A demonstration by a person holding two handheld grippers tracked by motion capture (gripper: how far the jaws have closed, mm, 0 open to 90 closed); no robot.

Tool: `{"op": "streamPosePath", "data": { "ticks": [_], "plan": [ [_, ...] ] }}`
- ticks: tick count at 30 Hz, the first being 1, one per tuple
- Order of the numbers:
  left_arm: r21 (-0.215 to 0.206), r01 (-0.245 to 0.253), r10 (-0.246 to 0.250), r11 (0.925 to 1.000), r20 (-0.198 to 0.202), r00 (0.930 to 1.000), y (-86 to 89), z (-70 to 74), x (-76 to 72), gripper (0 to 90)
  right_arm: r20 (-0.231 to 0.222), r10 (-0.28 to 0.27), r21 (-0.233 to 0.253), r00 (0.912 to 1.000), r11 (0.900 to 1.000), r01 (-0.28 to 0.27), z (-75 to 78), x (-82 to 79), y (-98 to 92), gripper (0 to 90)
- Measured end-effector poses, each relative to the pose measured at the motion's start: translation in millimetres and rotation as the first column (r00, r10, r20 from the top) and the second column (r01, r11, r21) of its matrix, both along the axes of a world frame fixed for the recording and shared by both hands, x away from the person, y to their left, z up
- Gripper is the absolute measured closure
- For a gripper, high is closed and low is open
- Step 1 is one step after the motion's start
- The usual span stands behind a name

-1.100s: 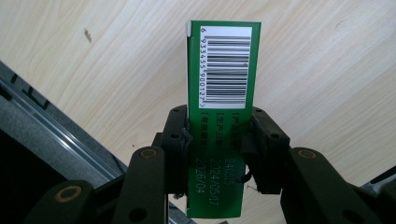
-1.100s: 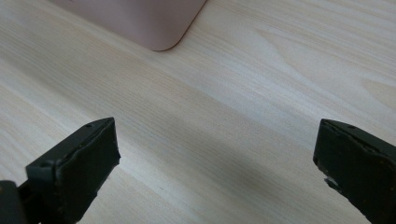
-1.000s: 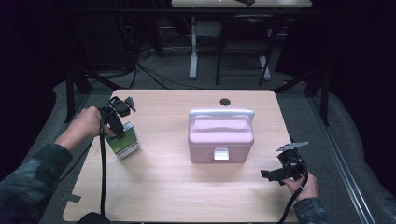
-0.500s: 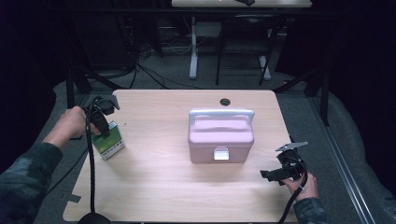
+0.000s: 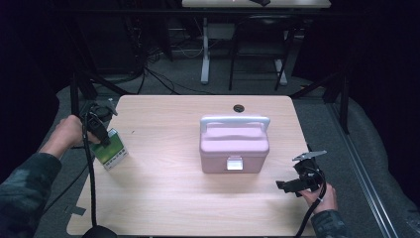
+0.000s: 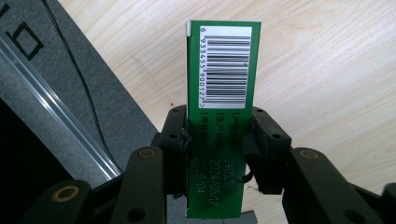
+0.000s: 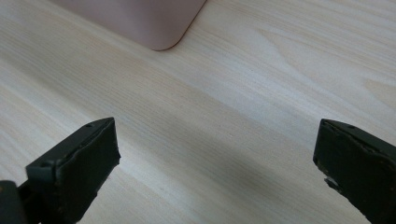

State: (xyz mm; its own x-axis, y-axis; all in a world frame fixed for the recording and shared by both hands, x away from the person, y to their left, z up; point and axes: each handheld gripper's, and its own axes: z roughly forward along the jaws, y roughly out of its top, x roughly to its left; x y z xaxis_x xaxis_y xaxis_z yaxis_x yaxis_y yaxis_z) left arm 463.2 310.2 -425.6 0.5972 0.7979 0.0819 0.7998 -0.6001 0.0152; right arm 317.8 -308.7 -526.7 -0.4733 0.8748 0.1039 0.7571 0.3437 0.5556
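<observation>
My right tool (image 5: 289, 186) waits wide open and empty by the desk's (image 5: 163, 208) near right corner, while my left tool (image 6: 217, 140) grips the green carton (image 6: 219, 93) at the left edge, carrying it; next, I judge, comes bringing it to the closed pink box (image 5: 234, 146) mid-desk.

Green box (image 6: 219, 116) with a black-and-white barcode — pale pink case (image 5: 234, 146), light wood table (image 5: 163, 198).

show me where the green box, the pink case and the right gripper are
Small green cardboard box (image 6: 224, 60), left gripper view, on its barcode label.
Pink plastic carry case (image 5: 234, 146), high view, on its lid.
Right gripper (image 5: 281, 185), high view, between its fingertips.
</observation>
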Motion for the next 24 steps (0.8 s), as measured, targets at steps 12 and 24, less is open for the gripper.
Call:
{"op": "streamPosePath", "data": {
  "ticks": [12, 24],
  "plan": [
    [-0.006, -0.025, 0.025, 0.9997, 0.022, 0.9995, 2.5, 1.8, 0.0, 31.5, 0.0, 0.001, 0.0, 1.0, 1.0, -0.001, 0.0, 0.0, 0.0, 0.0],
    [-0.052, -0.045, 0.05, 0.9976, 0.098, 0.9939, 5.4, 19.2, -6.4, 12.6, -0.001, 0.003, 0.001, 1.0, 1.0, -0.003, -0.2, 0.2, 0.0, 0.0]
  ]
}}
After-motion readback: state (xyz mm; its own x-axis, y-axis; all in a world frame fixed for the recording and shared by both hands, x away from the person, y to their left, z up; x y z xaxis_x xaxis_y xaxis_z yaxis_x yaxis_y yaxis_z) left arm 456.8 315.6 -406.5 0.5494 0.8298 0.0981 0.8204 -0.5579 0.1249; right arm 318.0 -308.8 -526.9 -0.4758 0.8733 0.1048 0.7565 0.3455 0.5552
